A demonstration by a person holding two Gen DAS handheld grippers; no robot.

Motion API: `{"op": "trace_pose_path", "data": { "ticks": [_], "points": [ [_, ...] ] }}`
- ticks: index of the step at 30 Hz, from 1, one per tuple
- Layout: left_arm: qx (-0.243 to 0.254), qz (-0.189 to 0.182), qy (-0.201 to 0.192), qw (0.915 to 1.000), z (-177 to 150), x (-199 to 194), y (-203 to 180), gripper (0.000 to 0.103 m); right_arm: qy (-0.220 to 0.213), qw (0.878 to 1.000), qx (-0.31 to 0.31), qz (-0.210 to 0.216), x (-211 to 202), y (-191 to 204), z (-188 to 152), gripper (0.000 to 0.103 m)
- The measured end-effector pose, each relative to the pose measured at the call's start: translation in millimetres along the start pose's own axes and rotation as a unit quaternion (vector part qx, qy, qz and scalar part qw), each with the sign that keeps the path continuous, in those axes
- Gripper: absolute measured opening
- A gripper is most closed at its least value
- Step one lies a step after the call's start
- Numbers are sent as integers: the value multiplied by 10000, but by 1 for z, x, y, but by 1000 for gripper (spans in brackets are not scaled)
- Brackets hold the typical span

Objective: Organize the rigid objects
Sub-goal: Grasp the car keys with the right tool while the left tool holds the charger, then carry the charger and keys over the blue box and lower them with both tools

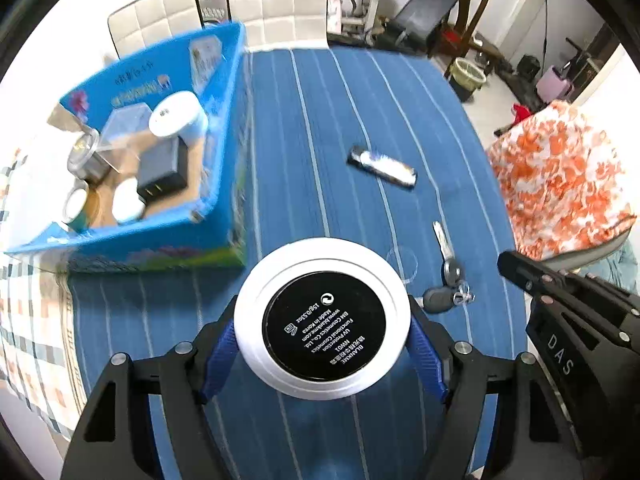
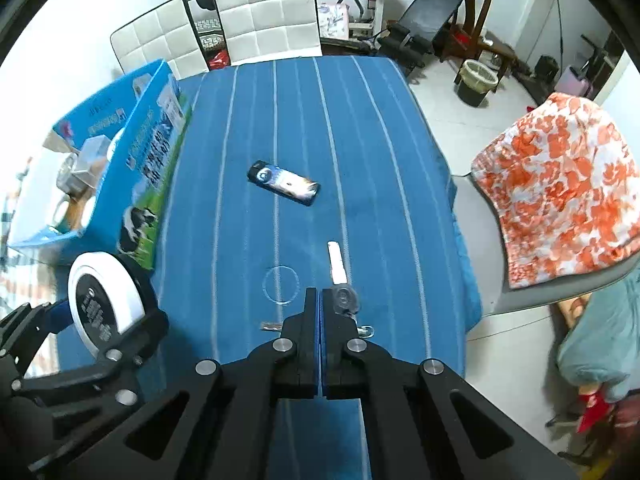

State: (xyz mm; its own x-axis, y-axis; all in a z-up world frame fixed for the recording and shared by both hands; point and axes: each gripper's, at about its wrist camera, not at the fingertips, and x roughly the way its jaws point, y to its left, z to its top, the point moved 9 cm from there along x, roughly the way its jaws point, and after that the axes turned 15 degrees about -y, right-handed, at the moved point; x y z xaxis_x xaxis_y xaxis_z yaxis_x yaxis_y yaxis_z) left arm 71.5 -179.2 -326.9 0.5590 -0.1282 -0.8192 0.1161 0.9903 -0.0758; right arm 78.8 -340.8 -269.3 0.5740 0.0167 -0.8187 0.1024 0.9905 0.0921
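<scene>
My left gripper [image 1: 322,334] is shut on a round white cosmetics compact [image 1: 322,316] with a black label, held above the blue striped tablecloth [image 1: 340,128]; it also shows in the right wrist view [image 2: 102,300]. An open blue carton [image 1: 224,128] to the left holds several items: a white jar, a black adapter, round lids. My right gripper [image 2: 320,304] is shut and empty, its tips beside a key set [image 2: 342,300] on the cloth. A dark lighter [image 2: 283,182] lies mid-table; it also shows in the left wrist view [image 1: 382,167], as do the keys [image 1: 448,276].
Two white padded chairs [image 2: 264,12] stand at the table's far end. A chair with an orange floral cover [image 2: 560,188] is on the right. A bin [image 2: 476,82] and gym equipment stand behind. A checked cloth [image 1: 24,320] lies on the left.
</scene>
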Motion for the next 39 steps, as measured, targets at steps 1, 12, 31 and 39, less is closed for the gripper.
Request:
{"op": "trace_pose_path", "data": {
  "ticks": [1, 12, 31, 39],
  "points": [
    [-24, -2, -24, 10000, 3, 0, 4, 73, 35, 9998, 204, 48, 1, -5, 0, 0],
    [-205, -51, 186, 9996, 0, 30, 10, 73, 1254, 9809, 1486, -52, 90, -41, -49, 78],
    [-339, -10, -59, 9994, 9, -12, 40, 73, 281, 9996, 89, -14, 3, 19, -20, 30],
    [-515, 49, -579, 9970, 65, -82, 90, 73, -286, 9971, -195, 676, -82, 81, 40, 30]
  ]
}}
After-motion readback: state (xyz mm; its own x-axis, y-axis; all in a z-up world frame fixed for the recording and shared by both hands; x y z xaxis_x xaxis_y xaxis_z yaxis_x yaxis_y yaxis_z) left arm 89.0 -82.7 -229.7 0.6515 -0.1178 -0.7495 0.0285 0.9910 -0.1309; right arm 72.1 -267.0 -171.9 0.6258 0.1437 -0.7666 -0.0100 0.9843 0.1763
